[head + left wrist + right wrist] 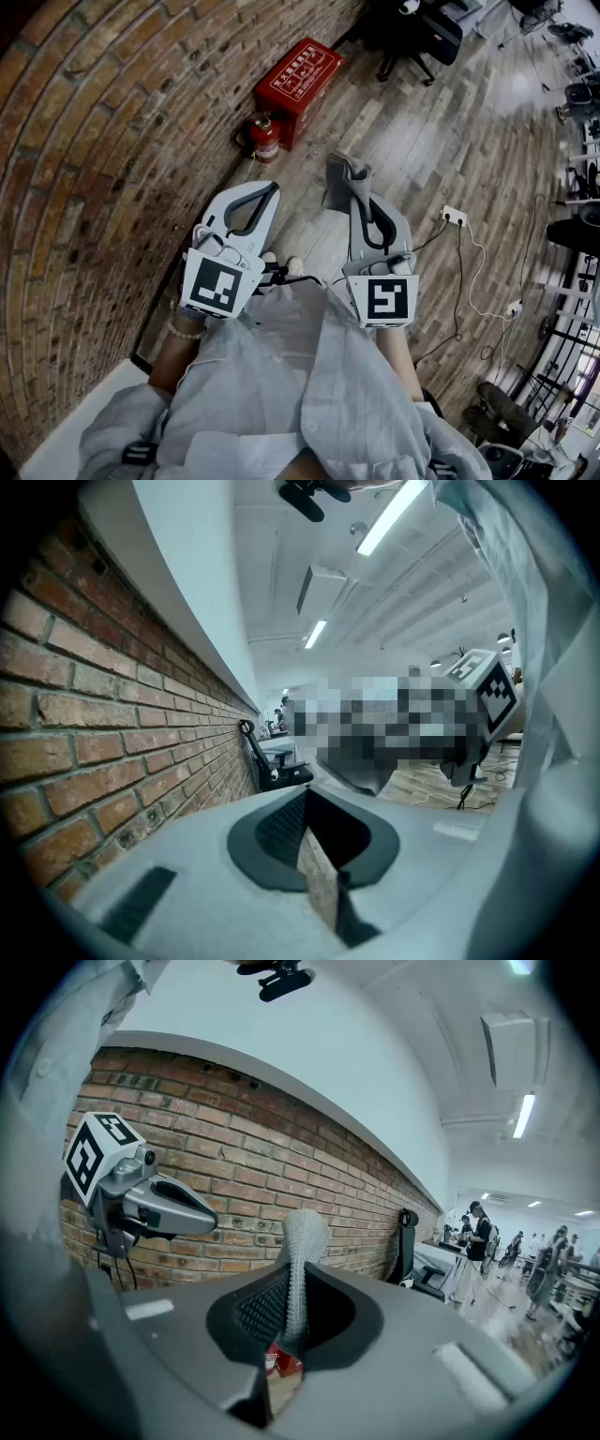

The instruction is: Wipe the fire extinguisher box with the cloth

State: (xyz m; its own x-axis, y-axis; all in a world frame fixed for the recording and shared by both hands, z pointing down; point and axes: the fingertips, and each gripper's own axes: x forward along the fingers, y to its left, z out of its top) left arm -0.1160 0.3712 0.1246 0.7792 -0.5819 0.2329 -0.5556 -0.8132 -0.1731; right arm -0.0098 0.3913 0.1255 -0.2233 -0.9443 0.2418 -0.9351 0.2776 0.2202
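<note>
**Head view.**
- Fire extinguisher box (298, 77): red, on the wooden floor (441, 141) at the foot of the brick wall (103, 159), far ahead and well apart from both grippers. Printed lid faces up. Long axis runs along the wall, from near-left to far-right.
- Fire extinguisher (265, 137): upright, just beside the box's near end.
- Left gripper (271, 190): held near the person's chest, jaw tips met in a closed loop, nothing in them. Probably kept idle as the spare hand.
- Right gripper (359, 194): to the right of the left one, aimed the same way, towards the box.
- Cloth (343, 173): grey, sticking out past the right jaw tips. Held forward, probably so its free end meets the box first.

**Left gripper view.**
- Left gripper (317, 855): jaws drawn to a thin slit and empty. Wall on the left.

**Right gripper view.**
- Right gripper (284, 1340): jaws clamped on the cloth (302, 1241), a knit strip standing up between them.
- Something red shows low through the jaw gap, whether box or extinguisher cannot be told.

Wiping judged not yet begun: the approach is still to be made.
</note>
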